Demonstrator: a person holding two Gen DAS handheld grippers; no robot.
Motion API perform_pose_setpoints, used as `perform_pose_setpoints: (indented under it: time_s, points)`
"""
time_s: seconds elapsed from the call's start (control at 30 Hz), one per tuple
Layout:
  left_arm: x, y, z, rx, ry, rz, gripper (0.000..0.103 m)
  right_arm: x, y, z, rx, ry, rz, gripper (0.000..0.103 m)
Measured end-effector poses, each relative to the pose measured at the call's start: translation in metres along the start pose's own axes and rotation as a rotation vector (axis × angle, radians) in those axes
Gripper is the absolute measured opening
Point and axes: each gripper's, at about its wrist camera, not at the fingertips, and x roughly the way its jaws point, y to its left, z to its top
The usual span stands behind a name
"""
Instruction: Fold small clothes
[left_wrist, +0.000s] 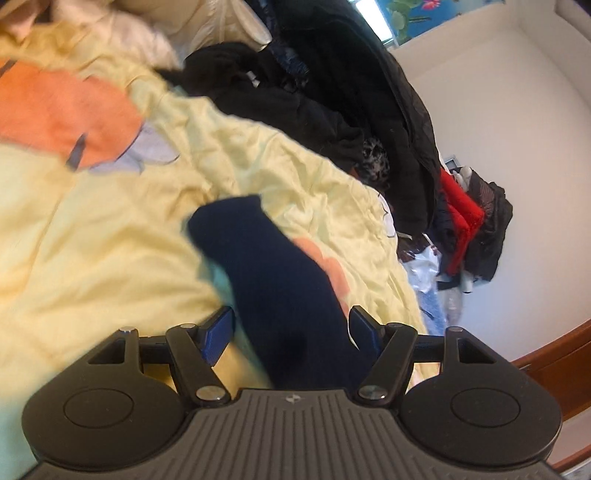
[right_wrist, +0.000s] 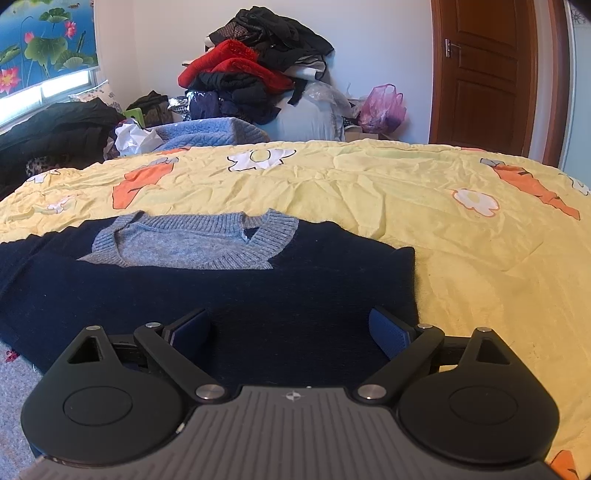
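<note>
A small navy sweater (right_wrist: 236, 295) with a grey-blue knit V-collar (right_wrist: 207, 240) lies flat on the yellow bedspread (right_wrist: 406, 206). My right gripper (right_wrist: 290, 330) is open just above the sweater's near part, touching nothing that I can see. In the left wrist view a navy sleeve (left_wrist: 266, 266) stretches away from my left gripper (left_wrist: 291, 328). The jaws stand wide apart with the sleeve lying between them, not pinched. That view is blurred.
A heap of dark and red clothes (right_wrist: 255, 70) stands beyond the bed, with a pink plastic bag (right_wrist: 382, 107) and a wooden door (right_wrist: 484, 74) at the right. Black coats (left_wrist: 332, 92) lie along the bed's far side. Orange carrot prints (left_wrist: 62, 114) mark the bedspread.
</note>
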Motion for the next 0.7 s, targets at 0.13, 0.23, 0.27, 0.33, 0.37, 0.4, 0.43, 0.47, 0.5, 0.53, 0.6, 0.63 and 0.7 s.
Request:
perform_pose_setpoints:
  time_s: [0.13,0.23,0.27,0.33,0.37,0.4,0.43,0.47,0.5,0.53,0.6,0.63,0.7]
  points:
    - [0.014,-0.018,-0.001,0.106,-0.022,0.133,0.013,0.0,-0.001,0.001,0.006,-0.001,0.005,0.095]
    - [0.016,-0.032,-0.01,0.205,-0.039,0.233,0.003,-0.001,-0.002,0.001,0.011,-0.003,0.009,0.095]
    - [0.009,-0.04,-0.016,0.246,-0.064,0.245,0.003,-0.001,-0.002,0.001,0.012,-0.003,0.009,0.095]
    - [-0.003,-0.066,-0.03,0.334,-0.117,0.233,0.003,0.0,-0.002,0.001,0.011,-0.002,0.009,0.095]
    - [-0.011,-0.082,-0.041,0.377,-0.137,0.202,0.003,0.0,-0.002,0.001,0.011,-0.002,0.01,0.095]
    - [-0.019,-0.1,-0.056,0.427,-0.151,0.156,0.003,-0.001,-0.002,0.001,0.012,-0.003,0.011,0.095]
    - [-0.028,-0.12,-0.074,0.483,-0.161,0.104,0.003,-0.001,-0.002,0.001,0.015,-0.003,0.013,0.095]
    - [-0.036,-0.14,-0.097,0.552,-0.163,0.048,0.003,-0.001,-0.003,0.001,0.018,-0.004,0.015,0.095]
    - [-0.042,-0.16,-0.125,0.639,-0.161,-0.004,0.003,-0.001,-0.003,0.001,0.02,-0.005,0.016,0.095]
    - [-0.048,-0.179,-0.158,0.739,-0.159,-0.055,0.003,-0.002,-0.003,0.001,0.021,-0.005,0.017,0.095]
    - [-0.056,-0.206,-0.229,0.927,-0.104,-0.164,0.003,-0.002,-0.004,0.001,0.028,-0.007,0.022,0.095]
    - [-0.056,-0.213,-0.263,1.0,-0.049,-0.2,0.003,-0.002,-0.006,0.001,0.033,-0.008,0.026,0.095]
    - [-0.051,-0.222,-0.327,1.162,0.057,-0.227,0.003,-0.002,-0.006,0.001,0.041,-0.011,0.033,0.095]
